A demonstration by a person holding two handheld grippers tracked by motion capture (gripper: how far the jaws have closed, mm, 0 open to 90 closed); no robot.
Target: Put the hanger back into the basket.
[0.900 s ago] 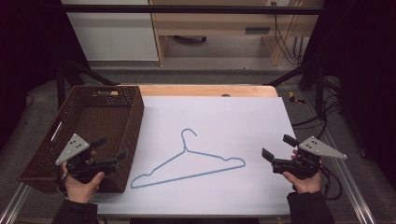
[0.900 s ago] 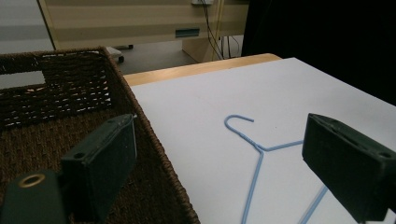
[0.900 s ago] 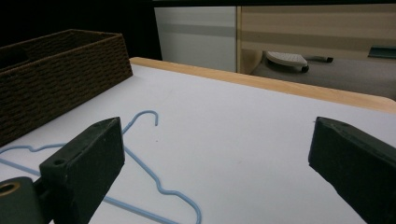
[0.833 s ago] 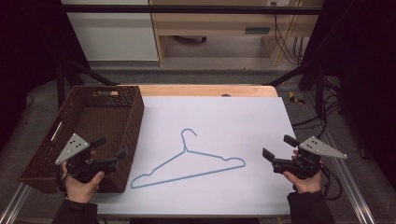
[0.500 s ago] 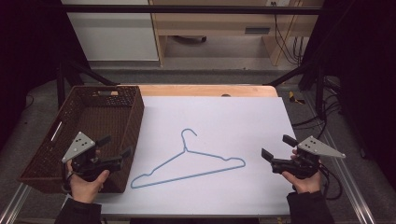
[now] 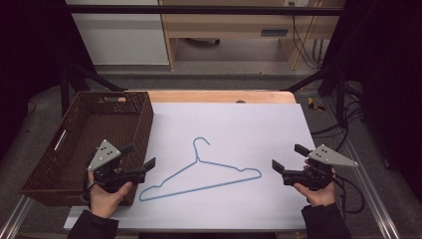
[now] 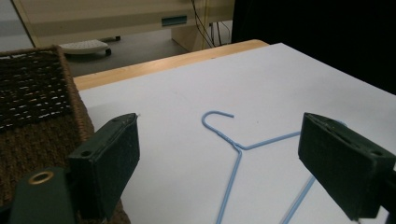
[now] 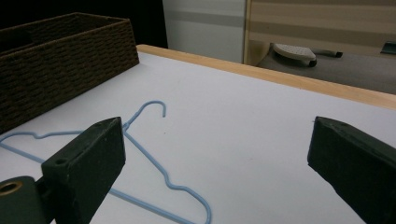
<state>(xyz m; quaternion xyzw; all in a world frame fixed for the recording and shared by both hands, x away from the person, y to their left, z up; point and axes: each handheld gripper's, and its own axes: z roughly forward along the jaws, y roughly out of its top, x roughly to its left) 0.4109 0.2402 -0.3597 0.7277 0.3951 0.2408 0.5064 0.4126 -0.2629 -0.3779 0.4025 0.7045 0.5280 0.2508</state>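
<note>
A light-blue wire hanger [image 6: 197, 160] lies flat on the white sheet [image 6: 239, 124], its hook toward the far side. My left gripper [image 6: 141, 155] hovers by the near right corner of the brown wicker basket [image 6: 79, 129], left of the hanger, with its jaws open and nothing between them. My right gripper [image 6: 286, 156] is open too, just right of the hanger's right end and apart from it. In the left gripper view the hanger [image 7: 238, 151] lies ahead between the wide jaws of that gripper [image 7: 217, 126]. The right gripper view shows the hanger [image 8: 140, 148] low and left, with that gripper [image 8: 217, 126] open.
The basket [image 7: 32, 93] has nothing in it and takes up the table's left side; its wall [image 8: 60, 60] stands beyond the hanger in the right gripper view. A wooden table edge [image 6: 219, 96] runs along the far side. Cables [image 6: 348, 129] trail at the right.
My left gripper has moved right, from over the basket's near side to its right corner, closer to the hanger. The right gripper has edged slightly left. The hanger has not moved.
</note>
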